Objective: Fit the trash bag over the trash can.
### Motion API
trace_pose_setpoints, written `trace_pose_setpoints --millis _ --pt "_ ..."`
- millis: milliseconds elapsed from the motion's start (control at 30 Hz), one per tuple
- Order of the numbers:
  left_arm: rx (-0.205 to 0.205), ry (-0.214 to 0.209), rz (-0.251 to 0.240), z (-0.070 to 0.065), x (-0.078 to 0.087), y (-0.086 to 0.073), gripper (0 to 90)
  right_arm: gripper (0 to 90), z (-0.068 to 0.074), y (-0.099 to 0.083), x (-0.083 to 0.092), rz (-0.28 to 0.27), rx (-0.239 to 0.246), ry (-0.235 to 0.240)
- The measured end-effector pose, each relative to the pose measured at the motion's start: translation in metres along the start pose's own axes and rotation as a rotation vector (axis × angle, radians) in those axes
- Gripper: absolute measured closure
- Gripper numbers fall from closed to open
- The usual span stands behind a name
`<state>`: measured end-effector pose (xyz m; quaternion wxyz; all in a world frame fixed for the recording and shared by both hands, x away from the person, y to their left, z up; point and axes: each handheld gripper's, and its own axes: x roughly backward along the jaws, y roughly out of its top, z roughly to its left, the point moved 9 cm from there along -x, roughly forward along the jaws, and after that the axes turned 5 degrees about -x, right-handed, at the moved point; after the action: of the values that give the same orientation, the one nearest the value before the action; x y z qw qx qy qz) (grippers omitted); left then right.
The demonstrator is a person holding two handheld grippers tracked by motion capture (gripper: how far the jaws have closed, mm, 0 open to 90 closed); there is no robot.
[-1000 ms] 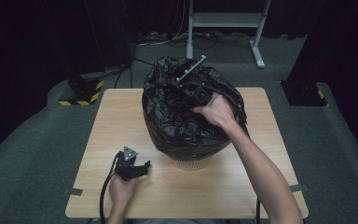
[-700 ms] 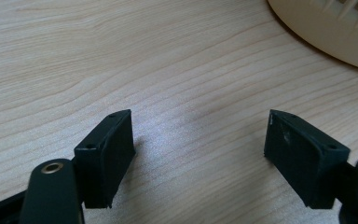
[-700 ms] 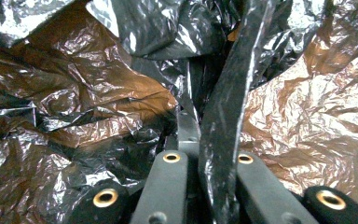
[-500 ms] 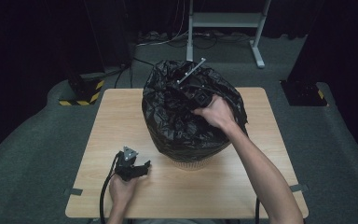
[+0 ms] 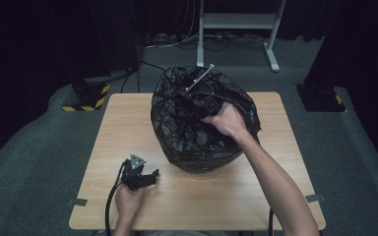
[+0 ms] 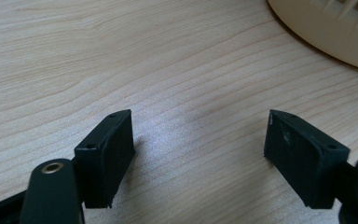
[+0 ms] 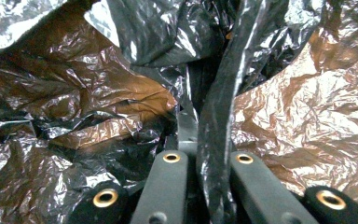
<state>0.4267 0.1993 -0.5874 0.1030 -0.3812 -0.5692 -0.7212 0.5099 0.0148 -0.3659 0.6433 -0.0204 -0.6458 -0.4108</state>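
At the centre of the high view, the right claw (image 5: 203, 98) is clamped on a fold of the black bag (image 5: 187, 132) lining the bin (image 5: 202, 172). At lower left, the left claw (image 5: 147, 178) rests wide open and empty on the tabletop (image 5: 275, 196).

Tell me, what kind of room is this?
Likely a lab or recording studio, not a home: black curtains surround a lone wooden table on grey carpet, a hazard-striped stand base sits behind, and the right gripper pinches a black bin bag.
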Motion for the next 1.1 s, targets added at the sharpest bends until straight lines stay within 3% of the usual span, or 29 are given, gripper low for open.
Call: trace_pose_setpoints --millis 333,633,900,967,1100 --pt "0.001 -0.001 0.000 0.000 0.000 0.000 24.1 88.7 -0.004 -0.001 -0.003 0.018 -0.019 -0.006" --pt "0.001 -0.001 -0.001 0.000 0.000 0.000 24.1 88.6 -0.004 -0.005 -0.010 0.063 -0.001 -0.014" --pt "0.001 -0.001 0.000 0.000 0.000 0.000 24.2 88.2 -0.002 -0.004 -0.010 0.062 0.002 -0.012" --pt "-0.001 -0.001 0.000 0.000 0.000 0.000 24.2 87.0 -0.003 -0.003 -0.008 0.049 0.007 -0.012" --pt "-0.001 -0.001 0.000 0.000 0.000 0.000 24.2 75.8 -0.002 -0.002 -0.001 0.021 0.002 -0.025"
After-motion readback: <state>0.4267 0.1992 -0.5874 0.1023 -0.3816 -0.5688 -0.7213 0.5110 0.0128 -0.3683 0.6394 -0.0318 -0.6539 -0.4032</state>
